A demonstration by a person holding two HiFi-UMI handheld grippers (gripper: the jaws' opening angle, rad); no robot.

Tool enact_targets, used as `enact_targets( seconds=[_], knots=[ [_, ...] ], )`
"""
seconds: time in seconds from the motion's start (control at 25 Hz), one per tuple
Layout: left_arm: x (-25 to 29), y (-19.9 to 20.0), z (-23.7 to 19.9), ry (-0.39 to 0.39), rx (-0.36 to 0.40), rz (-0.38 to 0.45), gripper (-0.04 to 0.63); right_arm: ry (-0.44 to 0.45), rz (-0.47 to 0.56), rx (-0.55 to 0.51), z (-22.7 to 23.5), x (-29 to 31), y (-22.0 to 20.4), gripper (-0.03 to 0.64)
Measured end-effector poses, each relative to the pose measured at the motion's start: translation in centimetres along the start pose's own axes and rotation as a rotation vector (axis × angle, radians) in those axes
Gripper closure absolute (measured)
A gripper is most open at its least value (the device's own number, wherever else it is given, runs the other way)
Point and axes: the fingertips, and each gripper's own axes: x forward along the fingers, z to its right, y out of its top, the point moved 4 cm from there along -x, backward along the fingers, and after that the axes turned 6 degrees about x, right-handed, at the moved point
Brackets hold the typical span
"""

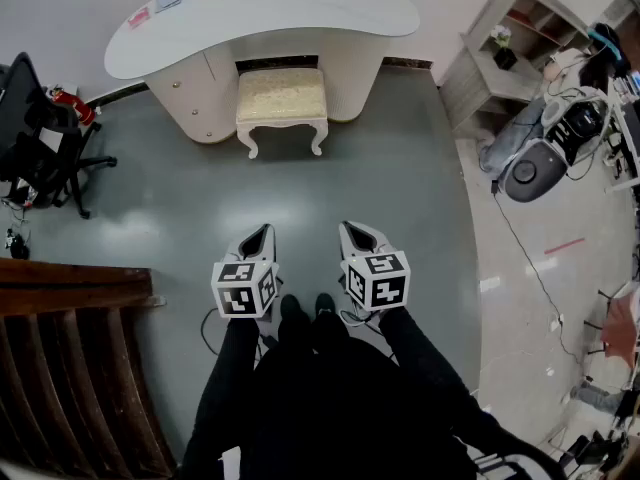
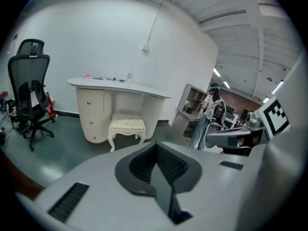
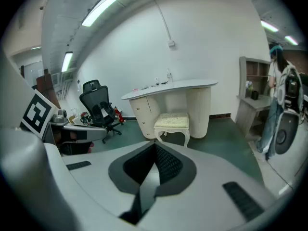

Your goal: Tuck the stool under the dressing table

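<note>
Grey-green floor (image 1: 380, 198) stretched ahead of me to the white counter (image 1: 300, 13) by the wall, and the stool (image 1: 282, 98) sat in its knee gap, cushion and front legs poking out. My left tool (image 1: 260, 236) and right tool (image 1: 352, 232) hung well back from it, side by side, both pinched together on nothing. Black office chair (image 1: 45, 138) stood off left.

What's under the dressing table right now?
The stool sits in the knee gap of the dressing table, its front legs and most of its cushion sticking out. In the head view its back edge is hidden beneath the top.
</note>
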Motion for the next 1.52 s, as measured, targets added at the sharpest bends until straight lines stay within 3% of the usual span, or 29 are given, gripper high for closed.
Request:
enact_targets(
  seconds=[0.48,0.68,0.88,1.16,1.52],
  knots=[
    [0.4,0.5,-2.2,0.002,-0.006,0.004,0.588,-0.023,-0.028,-0.01,0.3,1.9,0.0,0.615],
    [-0.1,0.3,-4.3,-0.003,-0.01,0.006,0.588,-0.056,0.0,0.128,0.7,2.4,-0.1,0.614],
    [-0.8,0.9,-6.8,-0.005,-0.003,0.017,0.588,-0.154,0.009,0.24,2.2,2.3,0.2,0.614],
    [-0.6,1.1,-9.9,0.014,-0.016,0.023,0.588,-0.276,0.01,0.289,4.5,2.1,1.3,0.614],
    [4.8,3.5,-13.6,0.042,-0.04,0.01,0.588,-0.29,-0.006,0.324,7.6,7.6,4.2,0.614]
  ],
)
